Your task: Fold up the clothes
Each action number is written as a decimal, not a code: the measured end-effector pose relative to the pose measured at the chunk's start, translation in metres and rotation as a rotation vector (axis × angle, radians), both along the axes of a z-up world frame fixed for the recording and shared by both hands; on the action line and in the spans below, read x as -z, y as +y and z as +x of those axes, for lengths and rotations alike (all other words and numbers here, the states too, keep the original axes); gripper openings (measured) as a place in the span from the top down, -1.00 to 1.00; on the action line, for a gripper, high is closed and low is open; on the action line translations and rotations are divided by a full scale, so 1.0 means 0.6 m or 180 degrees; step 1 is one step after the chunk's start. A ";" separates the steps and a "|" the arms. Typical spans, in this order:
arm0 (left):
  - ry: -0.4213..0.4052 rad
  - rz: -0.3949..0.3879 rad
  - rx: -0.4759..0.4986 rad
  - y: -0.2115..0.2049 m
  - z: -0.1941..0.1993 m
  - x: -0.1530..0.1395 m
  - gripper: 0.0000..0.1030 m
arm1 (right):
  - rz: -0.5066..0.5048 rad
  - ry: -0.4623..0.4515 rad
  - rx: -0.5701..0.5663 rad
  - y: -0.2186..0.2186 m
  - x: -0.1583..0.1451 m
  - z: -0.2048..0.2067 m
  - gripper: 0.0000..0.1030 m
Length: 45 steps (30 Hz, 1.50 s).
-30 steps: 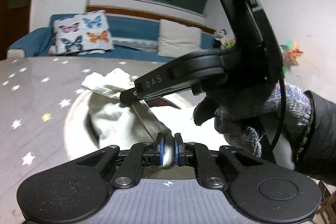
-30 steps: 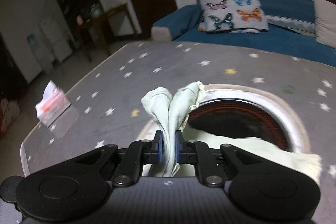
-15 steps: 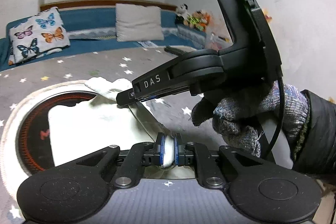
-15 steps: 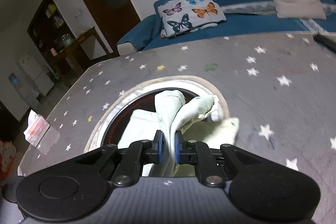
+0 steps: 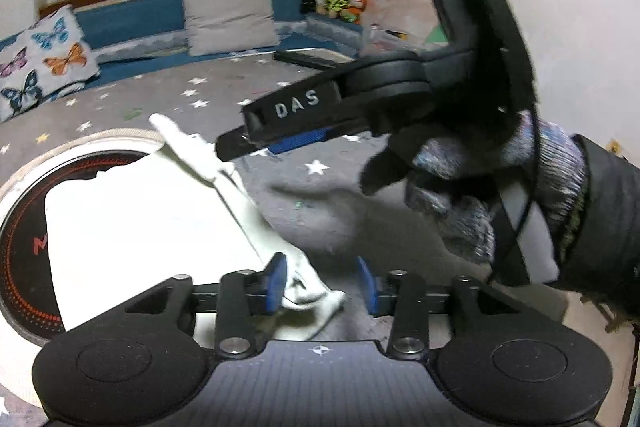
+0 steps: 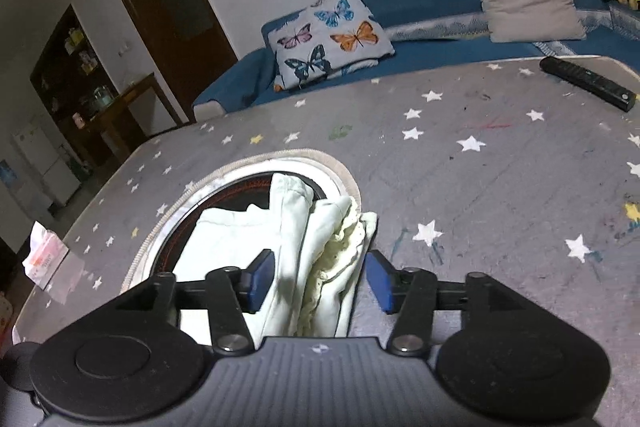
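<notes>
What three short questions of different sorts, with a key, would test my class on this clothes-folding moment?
1. True or false: the left gripper is clamped shut on the pale garment.
2. Multiple choice: what lies at the far right of the star-patterned cover in the right wrist view? A) a remote control B) a book C) a mug
3. Fill in: the garment lies partly over a ____ mat with a pale rim.

Key
1. False: its jaws stand apart, with a fold of cloth lying loose between them. The right gripper is open too.
2. A, the black remote control.
3. Round.
</notes>
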<state>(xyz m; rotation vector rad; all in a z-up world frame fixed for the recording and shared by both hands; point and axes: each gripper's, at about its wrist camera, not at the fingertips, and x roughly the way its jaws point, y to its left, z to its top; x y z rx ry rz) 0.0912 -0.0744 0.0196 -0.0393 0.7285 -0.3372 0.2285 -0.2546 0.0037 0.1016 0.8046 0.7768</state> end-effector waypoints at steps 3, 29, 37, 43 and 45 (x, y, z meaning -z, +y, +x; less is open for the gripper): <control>-0.0050 -0.0009 0.0052 0.004 -0.012 -0.006 0.02 | -0.0002 -0.0069 0.0050 -0.012 0.000 -0.005 -0.15; 0.0135 0.0439 -0.0826 0.107 -0.073 0.044 -0.28 | -0.0471 -0.0651 -0.0420 -0.023 0.005 -0.165 -0.57; 0.0182 0.0542 -0.0980 0.129 -0.078 0.052 -0.28 | -0.0724 -0.0504 0.0359 -0.106 0.035 -0.148 -0.57; 0.0195 0.0518 -0.1020 0.133 -0.090 0.049 -0.28 | -0.0604 -0.0440 0.0519 -0.139 0.030 -0.154 -0.58; 0.0183 0.0496 -0.1011 0.129 -0.091 0.047 -0.28 | -0.0479 -0.0525 0.0369 -0.122 0.020 -0.161 -0.60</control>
